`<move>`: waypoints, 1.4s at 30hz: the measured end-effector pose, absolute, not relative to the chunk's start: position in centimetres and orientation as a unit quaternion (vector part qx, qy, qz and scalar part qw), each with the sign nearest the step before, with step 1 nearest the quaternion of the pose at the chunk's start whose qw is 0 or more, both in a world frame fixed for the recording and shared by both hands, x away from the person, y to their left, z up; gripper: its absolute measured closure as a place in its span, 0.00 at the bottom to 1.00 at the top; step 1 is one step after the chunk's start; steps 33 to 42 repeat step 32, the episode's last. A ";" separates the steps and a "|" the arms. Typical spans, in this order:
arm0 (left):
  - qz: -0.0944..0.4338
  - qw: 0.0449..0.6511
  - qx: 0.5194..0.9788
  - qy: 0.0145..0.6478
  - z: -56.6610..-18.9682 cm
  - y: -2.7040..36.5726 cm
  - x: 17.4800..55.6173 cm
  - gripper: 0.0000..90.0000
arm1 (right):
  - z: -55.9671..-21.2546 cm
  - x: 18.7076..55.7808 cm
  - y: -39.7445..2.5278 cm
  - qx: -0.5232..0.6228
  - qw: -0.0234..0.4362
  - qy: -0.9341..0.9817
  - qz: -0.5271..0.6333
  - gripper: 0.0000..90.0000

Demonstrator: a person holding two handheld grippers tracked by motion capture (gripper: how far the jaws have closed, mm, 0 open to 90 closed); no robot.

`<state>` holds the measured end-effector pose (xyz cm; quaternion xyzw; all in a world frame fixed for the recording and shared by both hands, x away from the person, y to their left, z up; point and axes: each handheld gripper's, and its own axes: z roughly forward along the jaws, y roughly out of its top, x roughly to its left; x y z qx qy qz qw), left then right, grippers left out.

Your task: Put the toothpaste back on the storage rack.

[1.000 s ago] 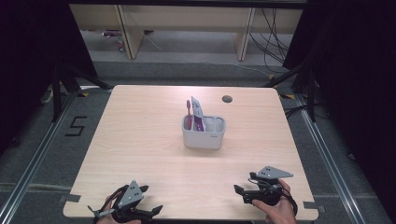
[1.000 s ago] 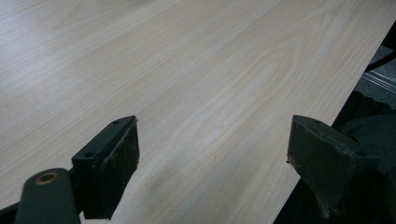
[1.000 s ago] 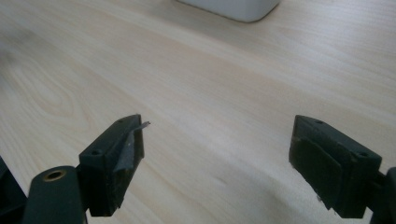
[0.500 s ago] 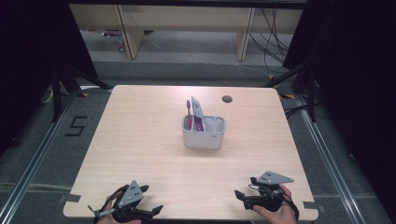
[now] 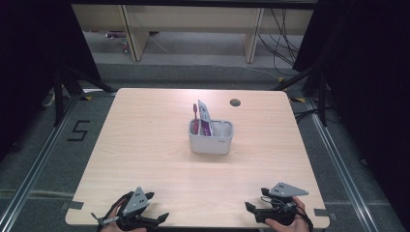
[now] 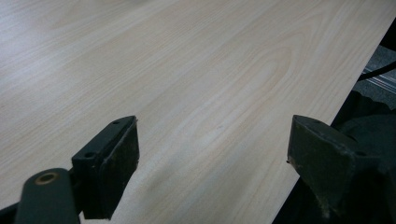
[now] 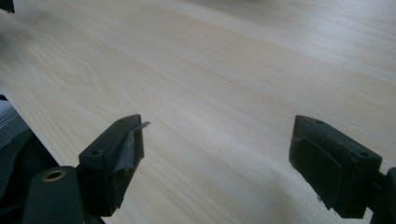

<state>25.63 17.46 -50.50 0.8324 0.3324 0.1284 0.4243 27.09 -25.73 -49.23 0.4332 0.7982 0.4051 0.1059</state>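
Since a second earlier, the right gripper [image 5: 257, 212] had drawn back toward the table's [image 5: 145, 145] near edge, while the left gripper [image 5: 155, 211] stayed put at the near left corner. Both had their jaws spread wide over bare, pale wood-grain laminate, holding nothing. Well apart from them, at mid-table, stood a white rounded plastic holder [image 5: 211, 137]; its small dark marking was unreadable. A pink toothbrush [image 5: 196, 116] and purple-and-white tube [image 5: 204, 119] stood nearly upright inside.

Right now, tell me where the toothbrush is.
In the high view, the toothbrush stands in the left end of the white holder mid-table, beside the toothpaste tube.
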 end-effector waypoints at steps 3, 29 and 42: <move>0.128 0.427 0.832 0.331 -50.5 17.4 25.6 0.18 | -49.4 27.0 -26.0 0.422 0.117 0.803 0.405 0.21; 0.127 0.418 0.838 0.328 -50.6 17.5 25.8 0.18 | -49.6 25.5 -26.7 0.413 0.102 0.814 0.395 0.19; 0.129 0.421 0.837 0.326 -50.7 17.5 25.8 0.18 | -49.7 25.5 -26.6 0.427 0.086 0.810 0.393 0.19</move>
